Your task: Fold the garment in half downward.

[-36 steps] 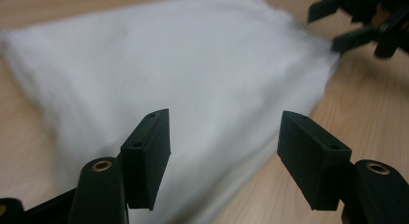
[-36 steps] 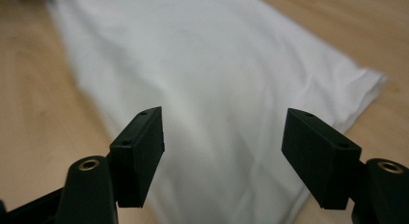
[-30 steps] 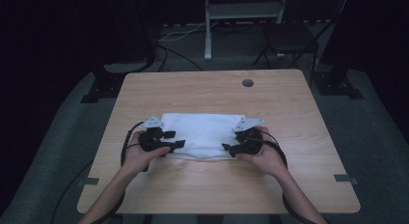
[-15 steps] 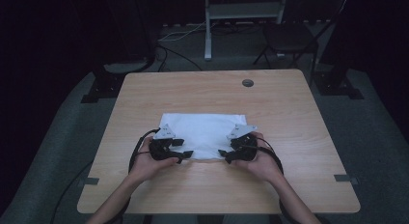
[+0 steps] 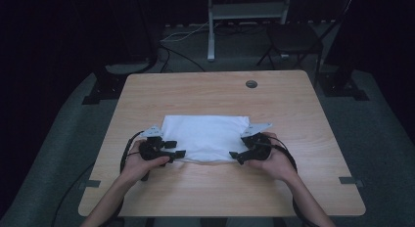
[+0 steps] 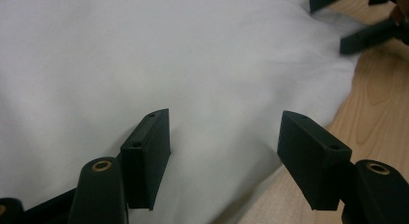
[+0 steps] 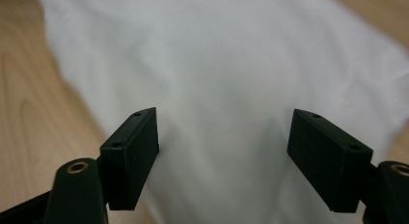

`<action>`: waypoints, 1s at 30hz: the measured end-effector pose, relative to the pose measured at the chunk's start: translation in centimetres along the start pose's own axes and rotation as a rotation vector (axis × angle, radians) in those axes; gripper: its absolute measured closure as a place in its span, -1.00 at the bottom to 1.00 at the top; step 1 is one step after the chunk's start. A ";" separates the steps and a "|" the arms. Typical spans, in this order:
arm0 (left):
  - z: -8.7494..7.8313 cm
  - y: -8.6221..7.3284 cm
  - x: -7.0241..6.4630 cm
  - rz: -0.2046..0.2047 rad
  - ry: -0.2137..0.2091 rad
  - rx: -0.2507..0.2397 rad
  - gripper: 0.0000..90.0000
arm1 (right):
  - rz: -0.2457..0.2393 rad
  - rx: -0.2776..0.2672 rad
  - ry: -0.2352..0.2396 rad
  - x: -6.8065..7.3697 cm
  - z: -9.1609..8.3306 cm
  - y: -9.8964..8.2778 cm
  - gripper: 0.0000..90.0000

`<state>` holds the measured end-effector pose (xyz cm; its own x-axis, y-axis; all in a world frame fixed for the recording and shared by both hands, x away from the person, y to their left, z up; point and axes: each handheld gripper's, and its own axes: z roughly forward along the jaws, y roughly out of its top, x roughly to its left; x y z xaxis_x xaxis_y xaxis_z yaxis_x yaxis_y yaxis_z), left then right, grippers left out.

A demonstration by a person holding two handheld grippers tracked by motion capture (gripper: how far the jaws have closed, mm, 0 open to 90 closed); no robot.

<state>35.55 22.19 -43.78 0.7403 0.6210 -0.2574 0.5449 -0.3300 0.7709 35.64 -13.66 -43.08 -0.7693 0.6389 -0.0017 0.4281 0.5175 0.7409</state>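
A white cloth (image 5: 205,136) lies flat, folded to a rectangle, on the wooden table (image 5: 220,188). My left gripper (image 5: 175,148) sits at its near left corner, jaws pointing right. In the left gripper view the left gripper (image 6: 224,122) stands open over the cloth (image 6: 169,55), gripping nothing. My right gripper (image 5: 238,147) is at the near right corner, pointing left. Its jaws have just been opening. In its own view the right gripper (image 7: 224,118) is open above the cloth (image 7: 231,64), and nothing is pinched. The right gripper's jaw tips (image 6: 357,35) show far off.
A round cable hole (image 5: 251,83) sits near the table's far edge. Tape marks (image 5: 350,180) lie by the near corners. Behind the table stand a dark chair (image 5: 293,41) and a metal post (image 5: 210,26) on a dim floor with cables.
The left gripper moved in along the cloth's near edge, then back out to the left corner. The right gripper shifted slightly right. The cloth has stayed in place.
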 end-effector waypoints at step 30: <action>1.8 3.9 6.2 -0.174 0.021 -0.052 -0.30 | 0.221 -0.046 -0.067 -6.6 2.7 2.6 -0.48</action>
<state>42.99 23.50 -43.36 0.6275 0.6807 -0.3779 0.6426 -0.1788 0.7450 43.07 -14.99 -42.99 -0.6255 0.7708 0.1206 0.5596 0.3356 0.7578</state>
